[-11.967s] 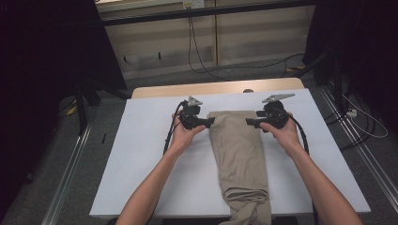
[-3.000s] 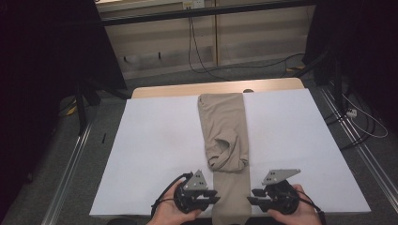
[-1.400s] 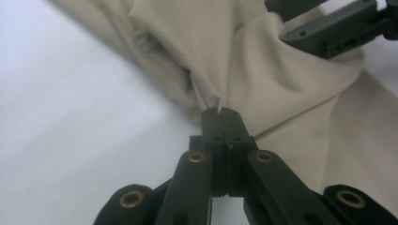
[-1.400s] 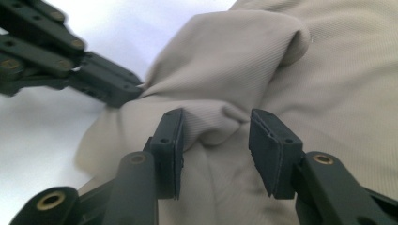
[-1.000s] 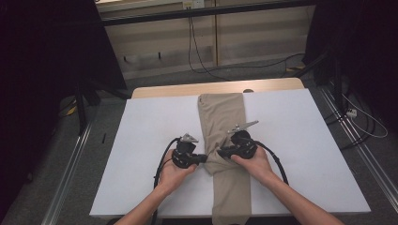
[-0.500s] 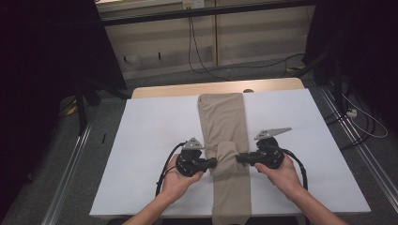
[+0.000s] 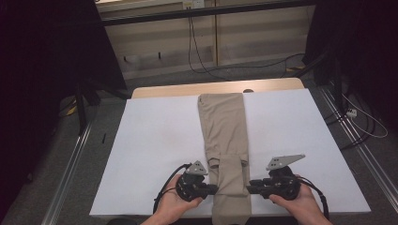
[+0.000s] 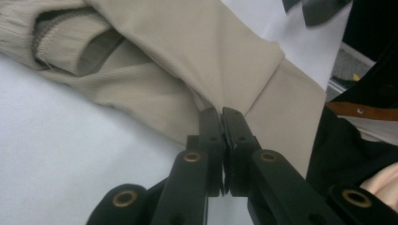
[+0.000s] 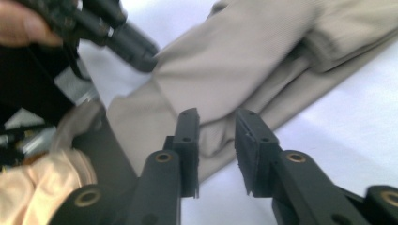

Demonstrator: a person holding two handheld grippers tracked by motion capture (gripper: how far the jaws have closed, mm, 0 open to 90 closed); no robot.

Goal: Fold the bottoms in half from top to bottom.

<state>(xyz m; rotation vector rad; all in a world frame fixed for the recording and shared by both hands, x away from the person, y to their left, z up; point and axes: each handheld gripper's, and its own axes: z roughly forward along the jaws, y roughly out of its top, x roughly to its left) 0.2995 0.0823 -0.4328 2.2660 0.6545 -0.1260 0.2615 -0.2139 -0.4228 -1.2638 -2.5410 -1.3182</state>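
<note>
**White-topped bench holds folded khaki trousers**

White sheeting covers the bench (image 7: 155,154), where beige trousers (image 7: 222,126) lie lengthwise down the middle, the near end doubled back so the ribbed waistband rests on the legs and the fold hangs over the near edge. Left tongs (image 7: 213,189) are clenched against the fabric's left edge; whether they pinch cloth cannot be told. Right tongs (image 7: 251,187), jaws just opening, stand released beside the right edge.

Tan trousers (image 7: 224,145) (folded), white table (image 7: 155,145), hand-held grippers flanking
</note>
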